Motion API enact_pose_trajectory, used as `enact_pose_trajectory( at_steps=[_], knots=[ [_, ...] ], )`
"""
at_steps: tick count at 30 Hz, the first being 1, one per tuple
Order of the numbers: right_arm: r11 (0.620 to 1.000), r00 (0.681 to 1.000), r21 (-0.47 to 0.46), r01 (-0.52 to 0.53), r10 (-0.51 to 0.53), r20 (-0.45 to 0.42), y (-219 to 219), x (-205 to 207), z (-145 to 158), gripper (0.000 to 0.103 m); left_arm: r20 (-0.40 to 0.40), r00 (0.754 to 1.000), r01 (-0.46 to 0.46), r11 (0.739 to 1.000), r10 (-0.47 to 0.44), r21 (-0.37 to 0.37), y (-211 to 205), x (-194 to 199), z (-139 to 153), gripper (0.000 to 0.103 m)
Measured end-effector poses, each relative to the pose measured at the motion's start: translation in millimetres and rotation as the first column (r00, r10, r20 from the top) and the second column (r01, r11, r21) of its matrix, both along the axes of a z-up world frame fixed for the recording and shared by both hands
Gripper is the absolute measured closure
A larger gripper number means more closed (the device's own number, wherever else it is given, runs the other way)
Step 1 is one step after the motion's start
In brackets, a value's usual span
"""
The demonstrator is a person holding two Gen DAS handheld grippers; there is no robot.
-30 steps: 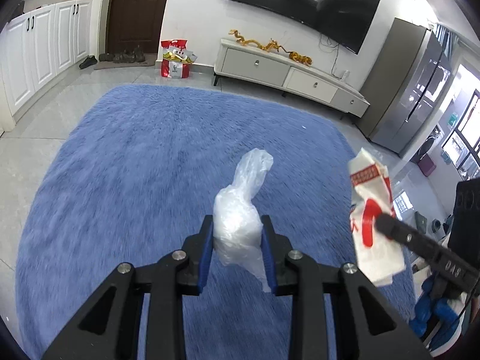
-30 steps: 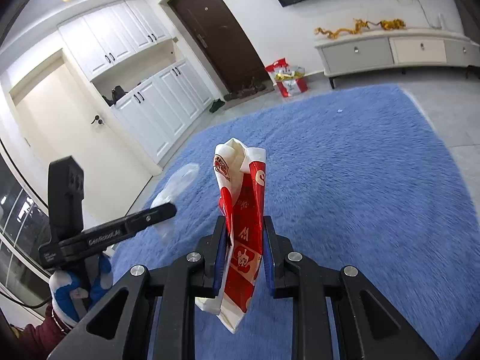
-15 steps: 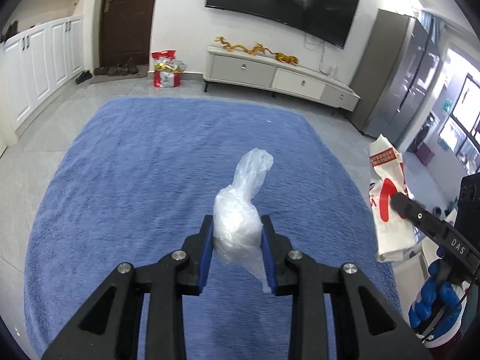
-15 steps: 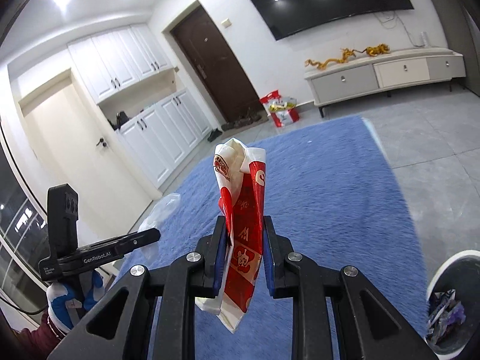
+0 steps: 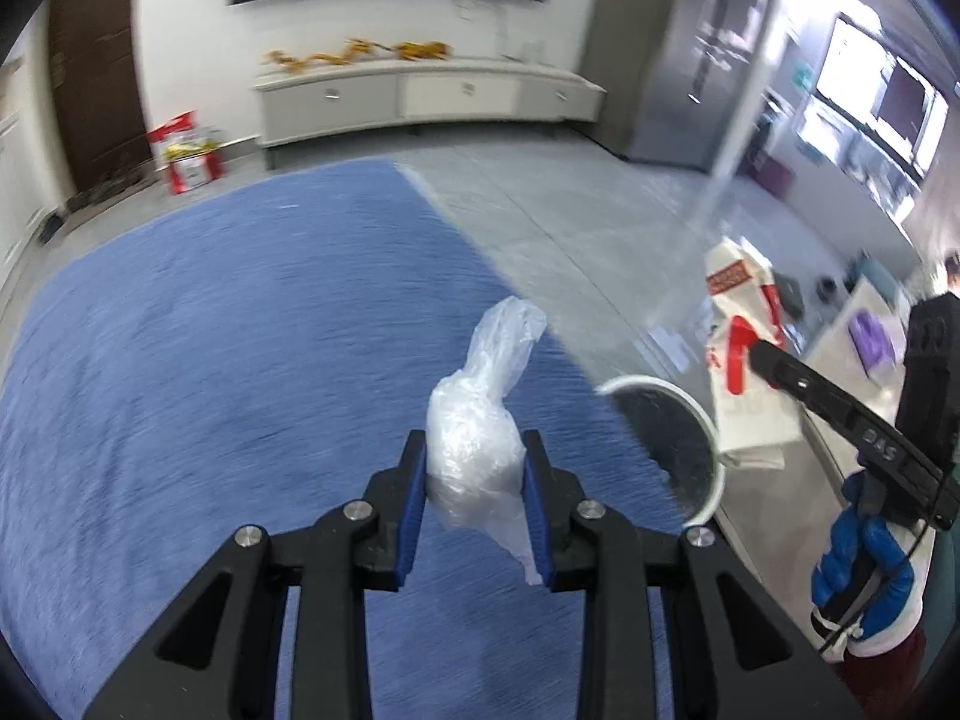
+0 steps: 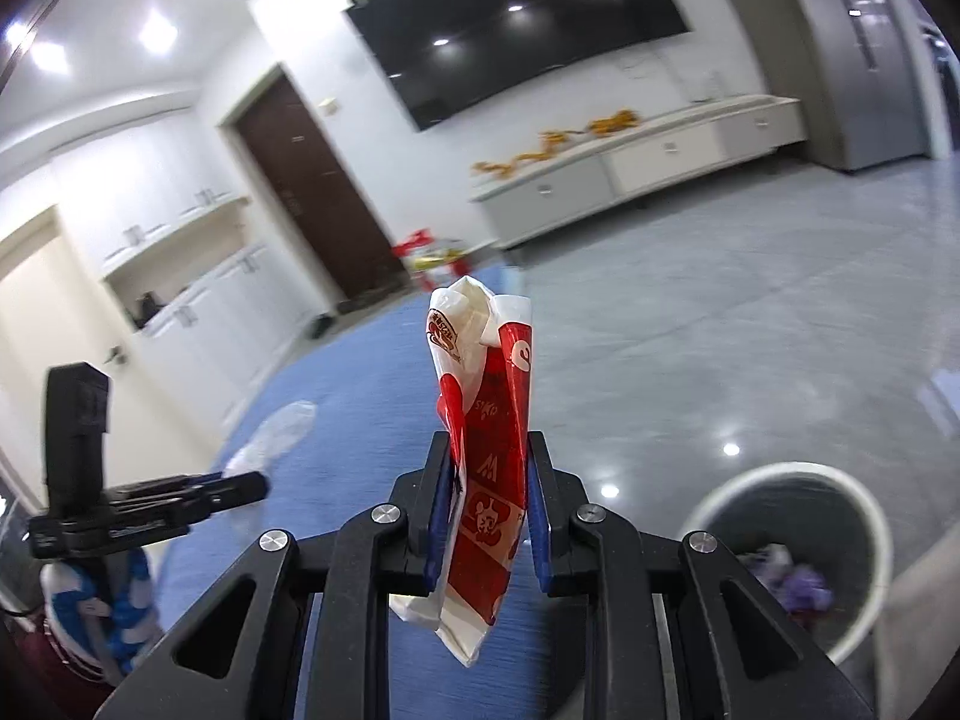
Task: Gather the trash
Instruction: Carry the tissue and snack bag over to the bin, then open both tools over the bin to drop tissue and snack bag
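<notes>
My left gripper [image 5: 474,468] is shut on a crumpled clear plastic bag [image 5: 480,420], held above the blue rug [image 5: 210,360]. My right gripper [image 6: 487,480] is shut on a red and white snack wrapper [image 6: 489,468]. A round trash bin with a white rim [image 6: 864,540] stands on the grey floor at the lower right of the right wrist view, with some trash inside. The bin [image 5: 711,480] also shows in the left wrist view, just right of the bag, with the wrapper [image 5: 744,372] and right gripper beyond it. The left gripper and bag [image 6: 276,438] show at left in the right wrist view.
A white TV cabinet [image 5: 420,96] stands along the far wall under a black TV [image 6: 516,24]. A red bag [image 5: 189,150] sits by the dark door [image 6: 312,198]. White cupboards [image 6: 198,312] line the left side. A grey fridge [image 6: 870,54] stands at right.
Both grippers have swung to the right, off the rug's middle towards the grey floor. The trash bin has come fully into view near both grippers. Both still hold their trash.
</notes>
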State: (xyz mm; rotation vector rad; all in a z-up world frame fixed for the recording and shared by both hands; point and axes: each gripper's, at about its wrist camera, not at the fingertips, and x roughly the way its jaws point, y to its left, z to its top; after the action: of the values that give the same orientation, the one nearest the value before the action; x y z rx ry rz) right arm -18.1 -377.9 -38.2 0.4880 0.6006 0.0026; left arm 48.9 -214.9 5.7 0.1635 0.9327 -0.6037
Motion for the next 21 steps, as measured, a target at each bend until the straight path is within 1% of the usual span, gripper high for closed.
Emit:
enact_pose_trajectory(
  at_steps=[5, 6, 8, 10, 14, 17, 21],
  knots=[
    [0.993, 0.991, -0.042, 0.113, -0.115, -0.061, -46, -10, -20, 0.079, -0.032, 0.992, 0.127, 0.991, -0.126, 0.030, -80, -2, -15, 0.074],
    [0.988, 0.986, -0.061, 0.140, -0.145, -0.080, -57, -12, -26, 0.079, -0.038, 0.989, 0.144, 0.989, -0.142, 0.032, -92, -3, -17, 0.074],
    [0.983, 0.979, -0.067, 0.169, -0.176, -0.106, -72, -13, -37, 0.079, -0.059, 0.983, 0.178, 0.983, -0.175, 0.036, -123, -2, -25, 0.073],
    [0.978, 0.969, -0.063, 0.199, -0.206, -0.138, -88, -14, -51, 0.079, -0.088, 0.977, 0.199, 0.979, -0.195, 0.036, -147, -1, -33, 0.073],
    [0.970, 0.953, -0.066, 0.232, -0.240, -0.186, -106, -14, -76, 0.079, -0.134, 0.966, 0.229, 0.972, -0.221, 0.044, -188, 0, -51, 0.073],
    [0.966, 0.941, -0.066, 0.252, -0.260, -0.215, -115, -15, -95, 0.078, -0.155, 0.960, 0.246, 0.967, -0.235, 0.059, -210, 1, -66, 0.073],
    [0.957, 0.921, -0.068, 0.281, -0.289, -0.262, -130, -14, -119, 0.075, -0.211, 0.950, 0.246, 0.968, -0.230, 0.051, -233, 3, -86, 0.071]
  ],
)
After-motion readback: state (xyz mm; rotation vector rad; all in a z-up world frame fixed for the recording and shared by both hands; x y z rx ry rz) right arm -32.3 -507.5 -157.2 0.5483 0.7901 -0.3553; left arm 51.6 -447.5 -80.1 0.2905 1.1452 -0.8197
